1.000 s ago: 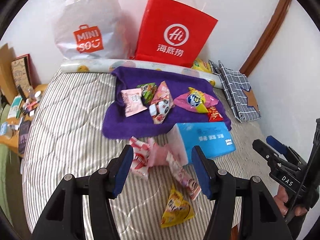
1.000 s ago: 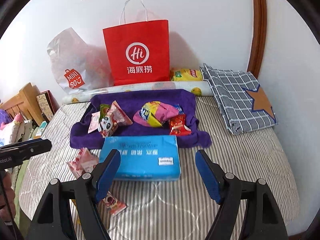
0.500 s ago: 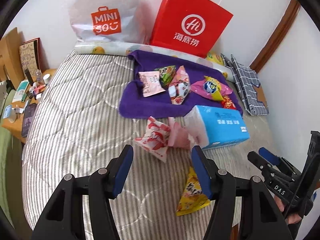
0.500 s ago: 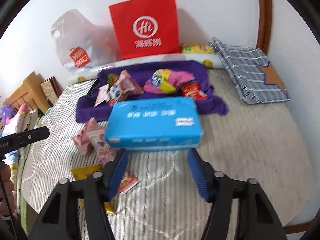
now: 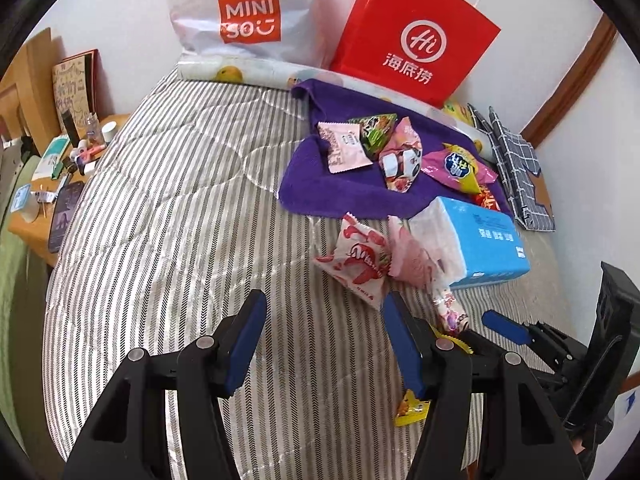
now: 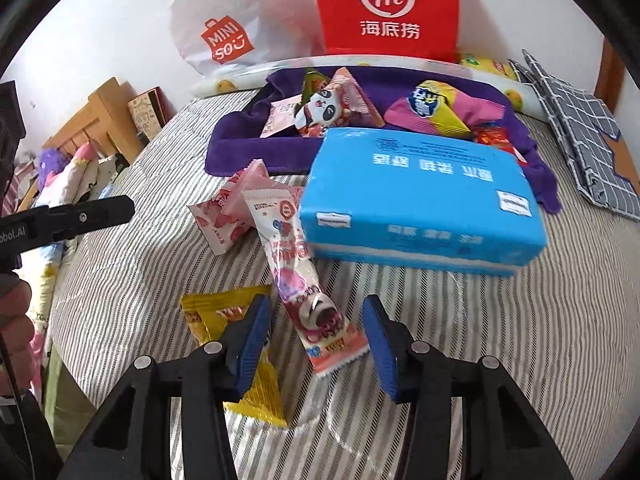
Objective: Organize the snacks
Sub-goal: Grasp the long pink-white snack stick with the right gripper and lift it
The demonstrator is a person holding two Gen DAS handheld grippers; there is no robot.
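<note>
We have the right gripper (image 6: 316,346) spread wide and empty, low over the striped mattress (image 6: 520,340) near its front edge, the long pink snack stick (image 6: 304,280) lying between its fingers; to take it well, we judge, we should come down square over the packet's lower half, keep the left finger (image 6: 252,340) off the yellow packet (image 6: 240,344) it overlaps, and close gently so the wrapper does not crumple; the far end of the stick touches the blue tissue pack (image 6: 420,200), so we lift it clear before carrying it toward the purple towel (image 6: 248,148) at the back, where other snacks already lie; the left gripper (image 5: 324,344) hangs wide open too, holding nothing, over bare mattress; the red-and-white packet (image 5: 356,264) sits just beyond it; how much of the yellow packet lies under our fingers we cannot tell, and the small red packet (image 6: 492,138) behind the tissue pack is mostly hidden.
</note>
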